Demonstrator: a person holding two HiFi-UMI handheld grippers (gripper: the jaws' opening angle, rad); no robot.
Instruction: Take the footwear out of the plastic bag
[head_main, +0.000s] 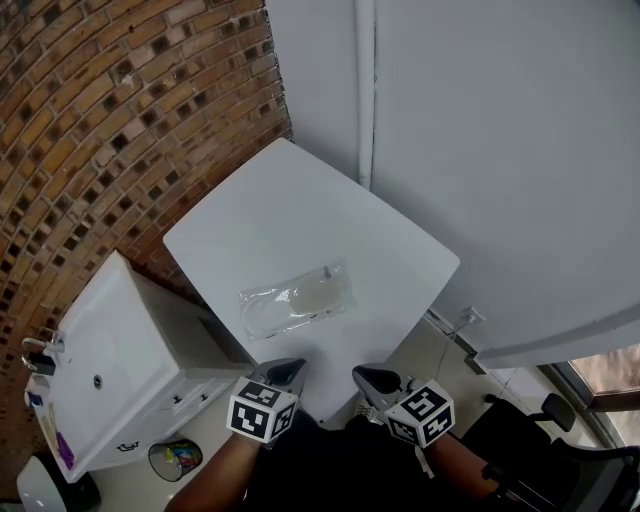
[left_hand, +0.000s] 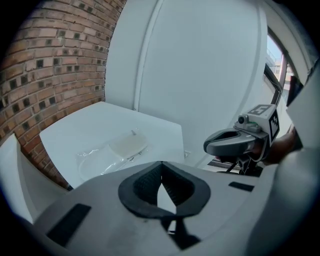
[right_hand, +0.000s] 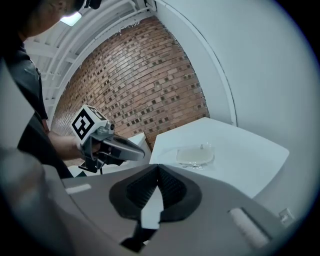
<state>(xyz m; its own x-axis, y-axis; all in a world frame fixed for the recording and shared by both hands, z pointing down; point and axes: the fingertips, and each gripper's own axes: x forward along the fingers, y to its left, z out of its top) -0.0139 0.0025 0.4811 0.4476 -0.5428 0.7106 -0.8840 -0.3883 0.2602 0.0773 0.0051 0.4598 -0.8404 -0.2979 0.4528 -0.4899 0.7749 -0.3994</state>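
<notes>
Plainly, the left gripper (head_main: 284, 370) and right gripper (head_main: 372, 379) hung with jaws closed and empty; pushing at the thin clear plastic bag (head_main: 296, 298) on the white table (head_main: 280, 200) could slide it away

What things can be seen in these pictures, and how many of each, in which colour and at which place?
table: 1, white, centre, against the white wall
plastic bag: 1, clear, flat on the table, toward its near edge
footwear: pale, inside the plastic bag; number cannot be told
brick wall: 1, brown, left
white wall: 1, right
cabinet: 1, white, left of the table
bin: 1, greyish, coloured things inside, on the floor by the cabinet
chair: 1, black, lower right
left gripper: 1, grey, at the table's near edge, fingers closed, empty
right gripper: 1, grey, beside it, fingers closed, empty
</notes>
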